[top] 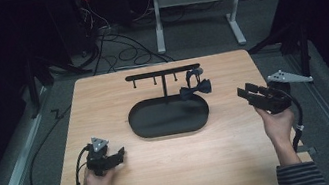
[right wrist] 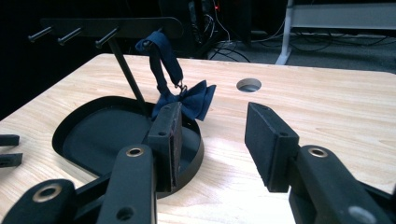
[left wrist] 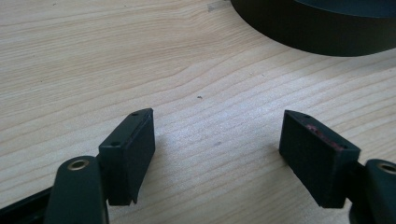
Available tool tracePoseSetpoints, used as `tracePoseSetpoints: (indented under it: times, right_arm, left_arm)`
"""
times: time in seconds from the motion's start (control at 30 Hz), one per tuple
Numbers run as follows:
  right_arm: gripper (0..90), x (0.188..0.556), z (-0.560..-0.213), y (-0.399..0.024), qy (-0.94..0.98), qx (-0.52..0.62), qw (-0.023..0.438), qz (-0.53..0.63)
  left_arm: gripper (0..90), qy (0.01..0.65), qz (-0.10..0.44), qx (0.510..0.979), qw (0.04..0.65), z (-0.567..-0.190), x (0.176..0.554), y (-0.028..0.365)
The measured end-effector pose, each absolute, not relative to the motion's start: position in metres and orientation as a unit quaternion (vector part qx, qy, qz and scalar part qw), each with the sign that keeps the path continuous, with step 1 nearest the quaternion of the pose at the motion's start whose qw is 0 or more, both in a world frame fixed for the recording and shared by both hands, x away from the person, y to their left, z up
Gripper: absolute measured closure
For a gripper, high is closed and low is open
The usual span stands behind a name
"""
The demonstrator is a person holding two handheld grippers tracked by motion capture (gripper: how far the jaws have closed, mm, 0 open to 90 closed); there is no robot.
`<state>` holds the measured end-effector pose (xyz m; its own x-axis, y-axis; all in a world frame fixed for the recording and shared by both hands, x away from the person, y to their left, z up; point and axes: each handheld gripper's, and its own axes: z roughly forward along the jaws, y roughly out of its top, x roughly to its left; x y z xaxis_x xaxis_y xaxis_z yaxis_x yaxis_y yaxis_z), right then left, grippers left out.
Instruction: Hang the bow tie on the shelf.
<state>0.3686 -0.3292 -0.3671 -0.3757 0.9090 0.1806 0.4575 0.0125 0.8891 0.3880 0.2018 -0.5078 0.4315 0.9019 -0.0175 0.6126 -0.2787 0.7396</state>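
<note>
- Table (top: 176,171): wooden top bearing all the items, with a round hole (right wrist: 249,85) showing in the right gripper view.
- Tray (top: 169,116): black oval dish lying mid-table, with a stand (top: 162,72) rising from its far edge and carrying pegs on a crossbar.
- Right gripper (top: 248,91): hovering right of the tray, jaws standing apart with nothing between them, pointing toward the bow tie.
- Left gripper (top: 121,154): resting near the table's front left, jaws spread wide over bare wood.
- Bow tie (top: 195,87): dark blue, hanging by its strap from the crossbar's right end, over the tray's far right rim.
</note>
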Motion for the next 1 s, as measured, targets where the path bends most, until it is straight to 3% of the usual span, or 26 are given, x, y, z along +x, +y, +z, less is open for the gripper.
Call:
tracePoseSetpoints:
  times: [1.0]
  right_arm:
    - [57.9, 0.344, -0.386, -0.333, 0.667, 0.511, 0.225, 0.493]
  left_arm:
    - [27.3, 0.491, 0.209, 0.772, 0.346, -0.508, 0.388, 0.202]
